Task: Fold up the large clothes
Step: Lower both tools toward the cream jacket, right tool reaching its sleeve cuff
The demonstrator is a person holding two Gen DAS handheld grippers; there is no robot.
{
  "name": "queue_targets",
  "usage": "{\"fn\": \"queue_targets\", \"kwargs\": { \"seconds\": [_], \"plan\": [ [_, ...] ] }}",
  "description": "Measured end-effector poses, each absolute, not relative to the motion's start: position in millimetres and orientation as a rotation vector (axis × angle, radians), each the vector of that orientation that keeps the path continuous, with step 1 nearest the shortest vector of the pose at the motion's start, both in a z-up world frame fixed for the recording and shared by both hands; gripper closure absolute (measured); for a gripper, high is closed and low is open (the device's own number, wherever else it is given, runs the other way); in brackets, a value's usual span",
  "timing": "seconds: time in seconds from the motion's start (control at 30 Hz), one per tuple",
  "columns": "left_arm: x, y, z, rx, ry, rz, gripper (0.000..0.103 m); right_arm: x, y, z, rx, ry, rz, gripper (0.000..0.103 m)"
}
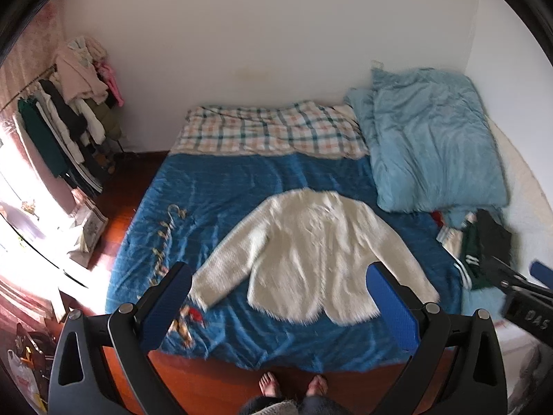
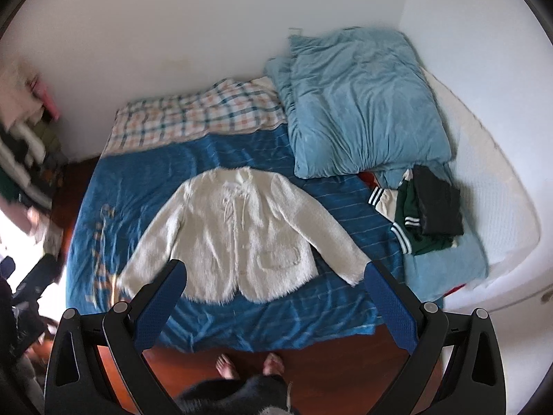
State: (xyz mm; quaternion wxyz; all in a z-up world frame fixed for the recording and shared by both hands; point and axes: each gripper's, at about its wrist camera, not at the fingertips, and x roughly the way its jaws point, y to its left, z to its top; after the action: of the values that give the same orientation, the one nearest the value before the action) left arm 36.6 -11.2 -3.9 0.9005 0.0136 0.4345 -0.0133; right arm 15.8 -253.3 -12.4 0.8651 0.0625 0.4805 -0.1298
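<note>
A fluffy white jacket [image 1: 311, 252] [image 2: 238, 235] lies spread flat on the blue bedspread [image 1: 224, 186] [image 2: 145, 176], front up, with both sleeves angled outward. My left gripper [image 1: 280, 276] hovers high above the bed's near edge, open, with nothing between its blue pads. My right gripper [image 2: 274, 273] is likewise held high and open, empty. In the left wrist view the right gripper [image 1: 525, 283] shows at the right edge. The jacket's laces and a pocket show in the right wrist view.
A light blue folded duvet [image 1: 432, 141] [image 2: 363, 103] sits at the bed's far right, beside a checked sheet [image 1: 269, 131]. Folded dark and green clothes [image 2: 425, 214] lie on the right. A clothes rack [image 1: 69, 117] stands left. A person's bare feet [image 1: 293, 385] stand on the wooden floor.
</note>
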Motion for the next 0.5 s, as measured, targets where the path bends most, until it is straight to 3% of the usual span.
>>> {"fn": "queue_targets", "kwargs": {
  "seconds": [0.2,0.27,0.33,0.4,0.5],
  "plan": [
    [98.6,-20.2,-63.9,0.097,0.844,0.049,0.000,54.9,-333.0,-115.5,0.304,1.094,-0.434,0.000],
    [123.0,-27.6,-93.8,0.112,0.863,0.072,0.000,66.6,-364.5,-156.8,0.373,1.135,-0.478,0.006],
    [147.3,-38.1,-131.5,0.128,0.901,0.089,0.000,73.3,-405.5,-210.0,0.499,1.181,-0.504,0.037],
    [169.0,-53.2,-166.9,0.152,0.938,0.101,0.000,77.1,-450.3,-271.7,0.650,1.215,-0.533,0.044],
    [205.8,-82.5,-239.7,0.204,1.009,0.142,0.000,76.0,-503.4,-365.1,0.851,1.209,-0.562,0.044]
  ]
}}
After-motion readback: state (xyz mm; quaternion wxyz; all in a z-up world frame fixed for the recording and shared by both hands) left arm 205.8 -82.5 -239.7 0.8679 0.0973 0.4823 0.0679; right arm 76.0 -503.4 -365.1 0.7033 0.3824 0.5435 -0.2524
